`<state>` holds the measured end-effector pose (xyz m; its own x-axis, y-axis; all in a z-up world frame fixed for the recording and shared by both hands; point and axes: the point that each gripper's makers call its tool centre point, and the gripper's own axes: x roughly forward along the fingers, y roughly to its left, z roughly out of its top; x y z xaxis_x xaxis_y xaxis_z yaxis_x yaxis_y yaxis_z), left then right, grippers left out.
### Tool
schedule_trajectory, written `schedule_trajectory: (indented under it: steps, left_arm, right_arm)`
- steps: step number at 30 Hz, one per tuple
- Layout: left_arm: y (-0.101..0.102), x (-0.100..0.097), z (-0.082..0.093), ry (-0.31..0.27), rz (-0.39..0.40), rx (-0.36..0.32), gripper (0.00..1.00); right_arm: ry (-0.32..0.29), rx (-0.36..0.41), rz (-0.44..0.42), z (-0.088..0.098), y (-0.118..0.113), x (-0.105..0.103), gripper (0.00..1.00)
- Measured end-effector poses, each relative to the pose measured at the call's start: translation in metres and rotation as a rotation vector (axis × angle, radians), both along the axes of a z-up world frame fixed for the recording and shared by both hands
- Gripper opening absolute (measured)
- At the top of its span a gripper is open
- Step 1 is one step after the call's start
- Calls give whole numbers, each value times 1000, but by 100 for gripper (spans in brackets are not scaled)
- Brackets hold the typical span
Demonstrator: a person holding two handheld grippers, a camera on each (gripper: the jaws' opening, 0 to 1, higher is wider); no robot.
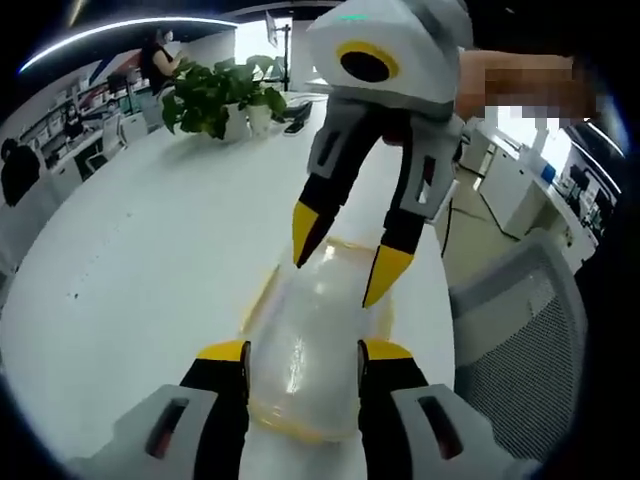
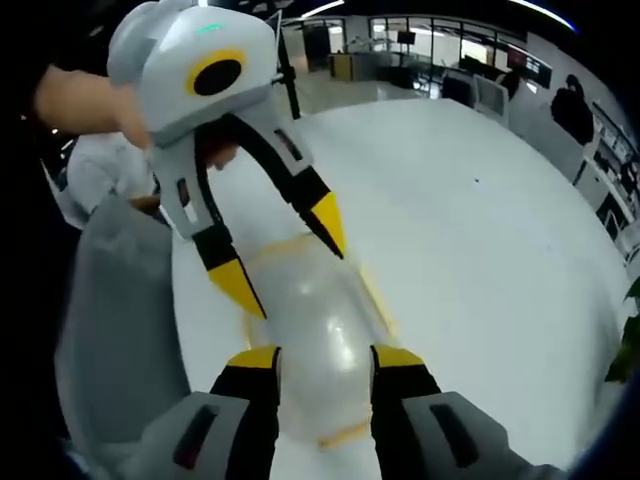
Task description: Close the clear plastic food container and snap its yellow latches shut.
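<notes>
Left gripper (image 1: 302,358) open, yellow-tipped black jaws standing apart on either side of the near end of the clear plastic food container with yellow edging (image 1: 305,345), not visibly clamped on it. Same left gripper (image 2: 285,250) seen in the right gripper view reaching in from the top left, jaws spread over the far end of the container (image 2: 315,345), one tip at the far left corner, the other at the far right edge.

Right gripper (image 2: 325,362) likewise open, jaws parted around the near end of the container, close beside its sides; contact impossible to judge. In the left gripper view, right gripper (image 1: 350,262) coming down from the upper right, tips spread, one at the far left corner of the container, the other over its far right side.

Container lying flat on the round white table (image 1: 130,260) directly between the two grippers, lid surface glossy and domed; whether lid is fully seated or latches snapped, cannot tell. Grey mesh office chair (image 1: 525,330) just beyond the table edge to the right of the left gripper. Green leafy potted plant (image 1: 215,98) well beyond the container, far across the table, with a dark flat object (image 1: 297,124) near it. Office desks and shelving in the background.
</notes>
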<state>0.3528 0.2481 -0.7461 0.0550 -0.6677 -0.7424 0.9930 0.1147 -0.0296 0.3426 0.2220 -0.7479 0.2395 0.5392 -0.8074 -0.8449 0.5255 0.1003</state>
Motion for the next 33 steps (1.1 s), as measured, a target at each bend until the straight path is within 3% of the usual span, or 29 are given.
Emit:
schedule_trajectory:
  steps: [18, 33]
  left_arm:
    - [-9, -11, -5, -9, -61, 10, 36]
    - [-11, -18, -4, -2, -89, 28, 40]
  right_arm:
    - [-5, -18, 18, -4, 1, 7, 38]
    - [-5, -29, -11, -10, 1, 20, 40]
